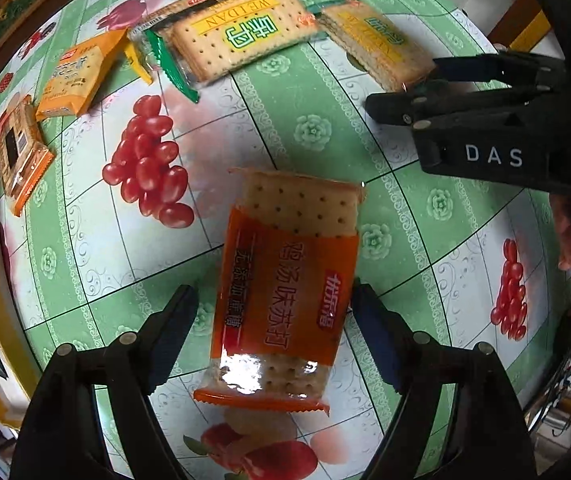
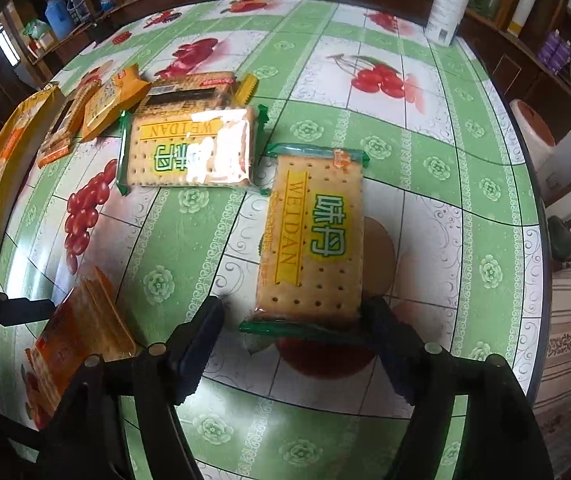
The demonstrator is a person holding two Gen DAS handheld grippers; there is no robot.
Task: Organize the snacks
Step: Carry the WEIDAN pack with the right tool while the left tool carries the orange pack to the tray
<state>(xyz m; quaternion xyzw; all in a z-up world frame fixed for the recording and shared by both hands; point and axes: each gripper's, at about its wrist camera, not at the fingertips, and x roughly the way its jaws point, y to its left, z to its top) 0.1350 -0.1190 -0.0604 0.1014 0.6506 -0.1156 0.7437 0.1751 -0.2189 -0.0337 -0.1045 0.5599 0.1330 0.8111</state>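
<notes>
Left wrist view: left gripper [image 1: 273, 320] straddles the orange cracker packet [image 1: 285, 280], jaws apart; right gripper [image 2: 293, 344] likewise brackets a green-edged cracker packet [image 2: 313, 236], contact seemingly none.

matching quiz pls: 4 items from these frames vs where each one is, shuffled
1. orange pack
2. near green pack
3. white bottle
4. yellow pack

A. table's far edge, upright
B. between the right gripper fingers, flat on the table
C. between the left gripper fingers
D. in the cluster at the left, beside the other green pack

Pairs: 1-C, 2-B, 3-A, 4-D
</notes>
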